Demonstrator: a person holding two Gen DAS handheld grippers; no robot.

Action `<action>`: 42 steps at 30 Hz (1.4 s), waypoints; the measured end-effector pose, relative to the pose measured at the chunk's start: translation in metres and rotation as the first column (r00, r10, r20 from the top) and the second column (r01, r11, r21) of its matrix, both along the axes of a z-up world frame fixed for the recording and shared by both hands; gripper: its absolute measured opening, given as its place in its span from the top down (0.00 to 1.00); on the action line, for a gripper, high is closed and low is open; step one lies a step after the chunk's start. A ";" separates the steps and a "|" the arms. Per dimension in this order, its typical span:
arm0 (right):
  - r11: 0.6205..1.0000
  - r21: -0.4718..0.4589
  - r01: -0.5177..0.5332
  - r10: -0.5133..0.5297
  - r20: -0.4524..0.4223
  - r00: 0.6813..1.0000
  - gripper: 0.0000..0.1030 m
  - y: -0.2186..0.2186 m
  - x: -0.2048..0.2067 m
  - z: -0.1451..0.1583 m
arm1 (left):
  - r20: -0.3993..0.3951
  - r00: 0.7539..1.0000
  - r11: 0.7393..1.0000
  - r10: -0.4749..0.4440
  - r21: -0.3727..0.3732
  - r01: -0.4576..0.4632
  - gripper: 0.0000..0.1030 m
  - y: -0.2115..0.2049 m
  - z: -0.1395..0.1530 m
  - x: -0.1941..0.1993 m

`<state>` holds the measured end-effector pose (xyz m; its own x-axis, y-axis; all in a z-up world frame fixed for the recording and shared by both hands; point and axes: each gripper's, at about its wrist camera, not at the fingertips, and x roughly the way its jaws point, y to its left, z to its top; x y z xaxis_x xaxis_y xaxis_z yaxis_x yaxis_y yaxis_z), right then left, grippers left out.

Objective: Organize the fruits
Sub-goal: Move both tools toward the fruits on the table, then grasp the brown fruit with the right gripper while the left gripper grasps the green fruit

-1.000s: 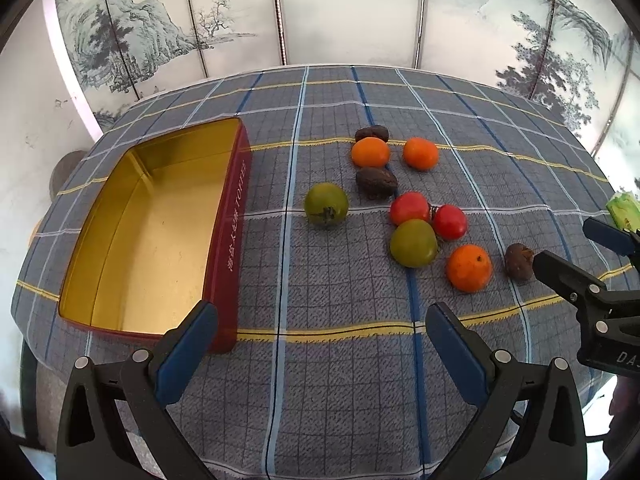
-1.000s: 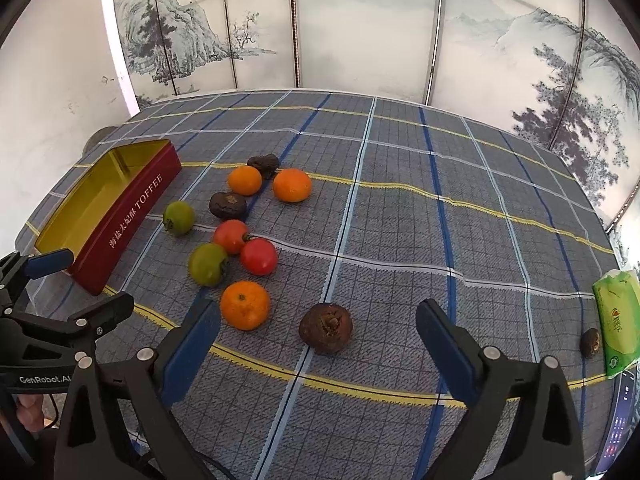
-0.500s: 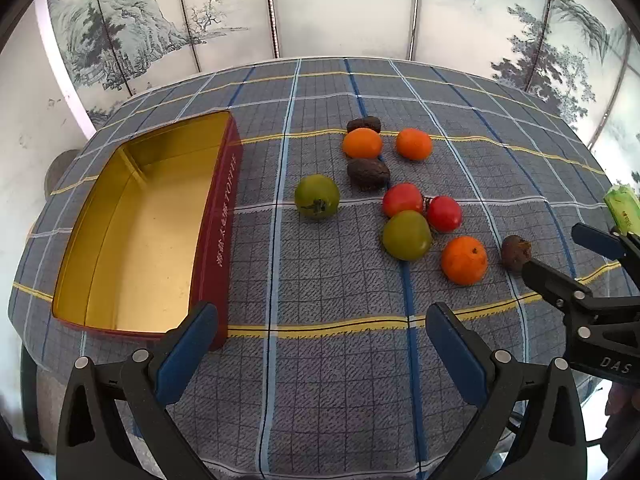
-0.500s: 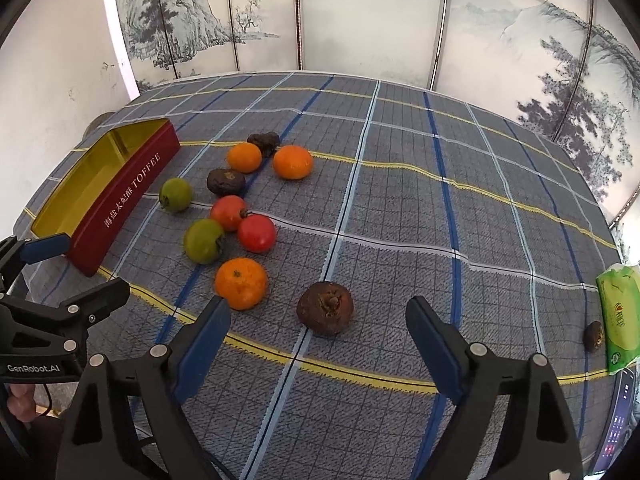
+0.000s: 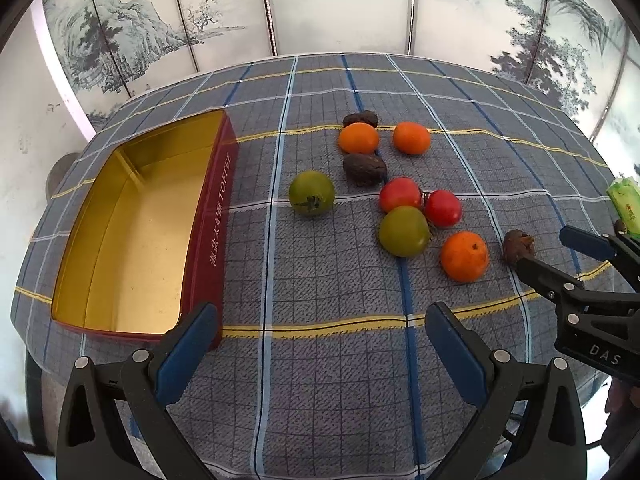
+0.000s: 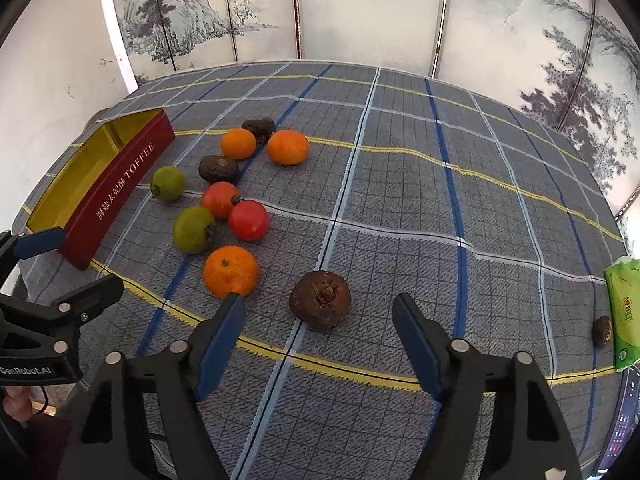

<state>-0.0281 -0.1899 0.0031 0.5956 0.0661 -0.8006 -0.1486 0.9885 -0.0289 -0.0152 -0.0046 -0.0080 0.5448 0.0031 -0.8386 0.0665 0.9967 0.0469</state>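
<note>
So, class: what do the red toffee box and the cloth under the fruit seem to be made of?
Toffee box: probably tin-plated metal, since its gold inside is glossy and mirrors its own walls, with red paint outside. Tablecloth: woven fabric, matte, with visible weave and ripples.

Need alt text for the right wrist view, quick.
The right claw stands open around a brown fruit on the plaid cloth, its jaws just closing, not touching. Oranges, tomatoes and a red tin lie left.
</note>
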 end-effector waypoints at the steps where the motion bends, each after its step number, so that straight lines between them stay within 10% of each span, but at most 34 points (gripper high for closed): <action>1: 1.000 0.001 -0.001 0.001 -0.003 1.000 0.33 0.000 0.000 -0.001 | -0.003 1.000 1.000 0.002 0.000 -0.002 0.02 0.000 -0.001 0.000; 28: 0.999 -0.011 -0.033 0.032 -0.044 0.998 0.65 -0.001 0.022 -0.028 | -0.016 0.998 0.998 -0.064 -0.023 0.064 0.28 -0.012 -0.004 0.023; 42: 0.980 -0.018 0.198 -0.196 0.076 0.978 0.65 -0.075 0.082 -0.028 | -0.048 0.990 0.986 -0.134 -0.102 0.129 0.39 -0.026 -0.008 0.042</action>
<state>0.0538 -0.2649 -0.0252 0.6520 -0.0778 -0.7543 0.0522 0.9970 -0.0577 0.0271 -0.0304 -0.0164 0.4883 -0.1493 -0.8598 0.1969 0.9787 -0.0582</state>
